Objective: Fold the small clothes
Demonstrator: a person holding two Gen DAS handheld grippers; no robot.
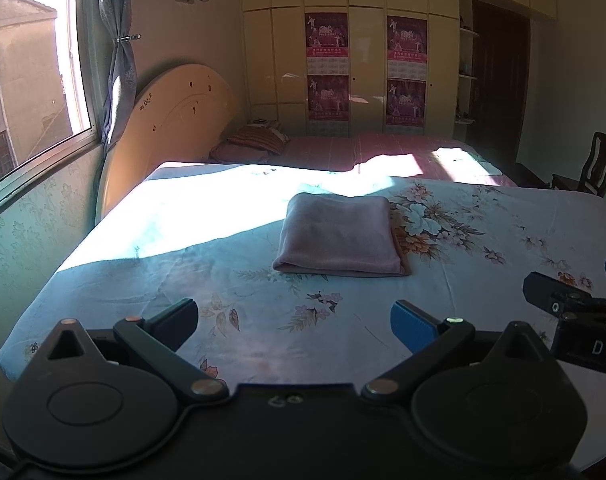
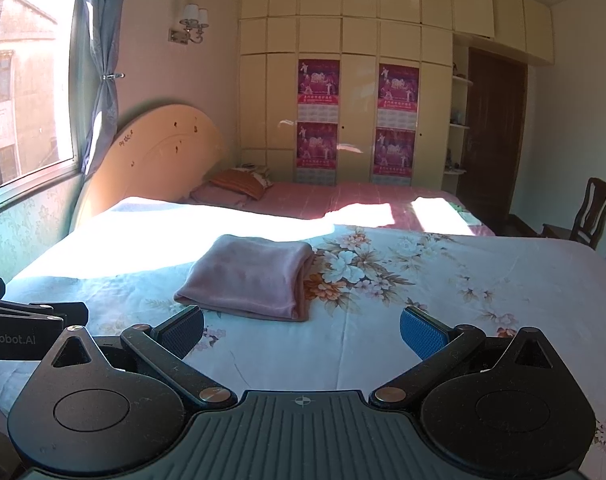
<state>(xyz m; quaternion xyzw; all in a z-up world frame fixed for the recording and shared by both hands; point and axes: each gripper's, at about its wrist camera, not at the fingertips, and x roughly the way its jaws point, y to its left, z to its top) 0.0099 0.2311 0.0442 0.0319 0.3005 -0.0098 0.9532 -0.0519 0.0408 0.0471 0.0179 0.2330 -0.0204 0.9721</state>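
A pink cloth (image 1: 341,236) (image 2: 249,278) lies folded into a neat rectangle on the floral bedsheet (image 1: 483,232) (image 2: 443,280). My left gripper (image 1: 295,326) hovers over the sheet nearer than the cloth, open, with nothing between its fingers. My right gripper (image 2: 303,332) also stands open and empty, just short of the cloth's near edge. In the left wrist view the right gripper (image 1: 575,292) shows at the right edge. The left gripper (image 2: 31,316) shows at the left edge of the right wrist view.
A second bed with a pink sheet (image 1: 383,148) and pillows (image 1: 255,142) lies beyond. A headboard (image 1: 171,120) leans at the left by the window (image 1: 27,80). Wardrobes (image 2: 343,100) line the back wall. A wooden chair (image 2: 587,212) stands at the right.
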